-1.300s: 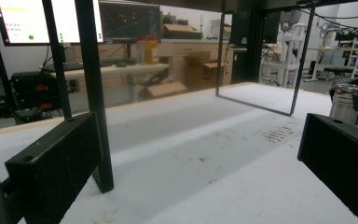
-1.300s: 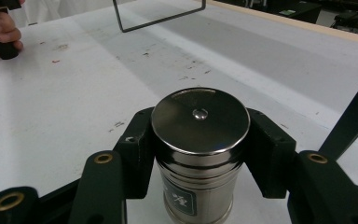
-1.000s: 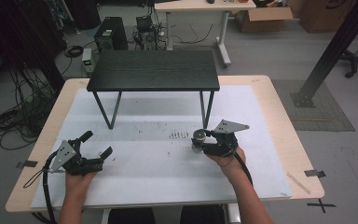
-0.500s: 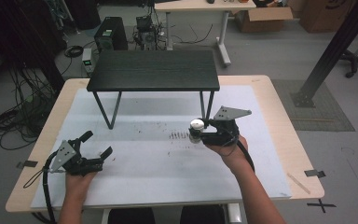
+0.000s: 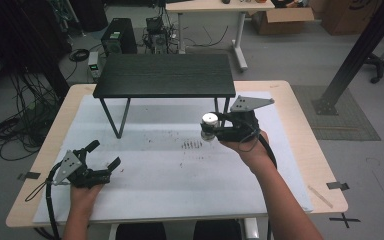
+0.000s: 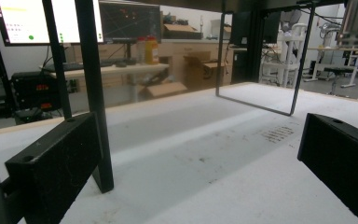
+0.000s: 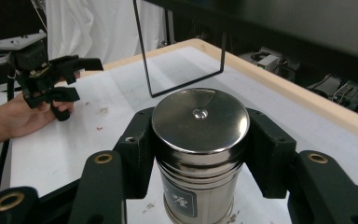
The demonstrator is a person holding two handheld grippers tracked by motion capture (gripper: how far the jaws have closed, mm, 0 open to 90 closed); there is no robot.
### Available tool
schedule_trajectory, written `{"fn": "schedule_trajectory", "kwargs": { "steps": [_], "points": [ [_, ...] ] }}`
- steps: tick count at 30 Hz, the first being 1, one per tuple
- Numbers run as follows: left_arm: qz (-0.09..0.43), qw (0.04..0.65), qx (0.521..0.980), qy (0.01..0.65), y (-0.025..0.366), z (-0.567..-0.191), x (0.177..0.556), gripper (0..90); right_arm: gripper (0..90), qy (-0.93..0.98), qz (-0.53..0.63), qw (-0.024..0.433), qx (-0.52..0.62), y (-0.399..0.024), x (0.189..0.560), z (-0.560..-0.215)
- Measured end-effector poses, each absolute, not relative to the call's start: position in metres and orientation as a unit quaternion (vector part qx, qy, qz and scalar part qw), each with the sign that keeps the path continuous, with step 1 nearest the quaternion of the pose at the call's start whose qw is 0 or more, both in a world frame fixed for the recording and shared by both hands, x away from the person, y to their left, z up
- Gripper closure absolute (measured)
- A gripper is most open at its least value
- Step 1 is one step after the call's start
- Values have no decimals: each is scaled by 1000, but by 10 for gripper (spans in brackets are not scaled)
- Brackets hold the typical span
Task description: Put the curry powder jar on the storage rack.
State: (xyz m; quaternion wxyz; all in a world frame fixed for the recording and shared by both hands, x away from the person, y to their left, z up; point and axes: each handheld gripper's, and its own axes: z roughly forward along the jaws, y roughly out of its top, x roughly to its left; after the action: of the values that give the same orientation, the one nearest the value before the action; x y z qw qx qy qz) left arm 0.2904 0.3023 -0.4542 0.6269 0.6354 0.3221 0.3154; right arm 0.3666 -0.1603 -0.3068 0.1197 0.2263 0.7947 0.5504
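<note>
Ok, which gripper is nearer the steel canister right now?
Right. The right gripper is clamped around the steel canister, holding it above the table; the left gripper sits open, far off across the white mat.

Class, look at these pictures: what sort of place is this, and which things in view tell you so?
Probably a lab or workshop: a computer tower and tangled cables sit on the floor, lit monitors stand on a desk, and cardboard boxes lie about.

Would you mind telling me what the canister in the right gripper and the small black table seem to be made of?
Canister: probably stainless steel, polished; its flat lid mirrors the light. Small black table: matte dark top with faint grain, perhaps wood or laminate, on thin black legs that look like metal rod.
</note>
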Motion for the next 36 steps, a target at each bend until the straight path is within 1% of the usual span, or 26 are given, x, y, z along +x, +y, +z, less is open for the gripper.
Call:
{"fn": "schedule_trajectory", "kwargs": {
  "steps": [8, 18, 29, 36],
  "points": [
    [315, 627, 636, 322, 302, -454, 290, 2, 485, 791, 557, 124, 220, -156, 372, -285],
    [315, 627, 635, 322, 302, -454, 290, 2, 485, 781, 570, 134, 218, -153, 383, -248],
    [314, 627, 635, 323, 302, -454, 291, 2, 486, 775, 577, 140, 217, -147, 391, -223],
    [314, 627, 635, 323, 303, -454, 291, 2, 485, 773, 578, 139, 222, -139, 404, -211]
  ]
}}
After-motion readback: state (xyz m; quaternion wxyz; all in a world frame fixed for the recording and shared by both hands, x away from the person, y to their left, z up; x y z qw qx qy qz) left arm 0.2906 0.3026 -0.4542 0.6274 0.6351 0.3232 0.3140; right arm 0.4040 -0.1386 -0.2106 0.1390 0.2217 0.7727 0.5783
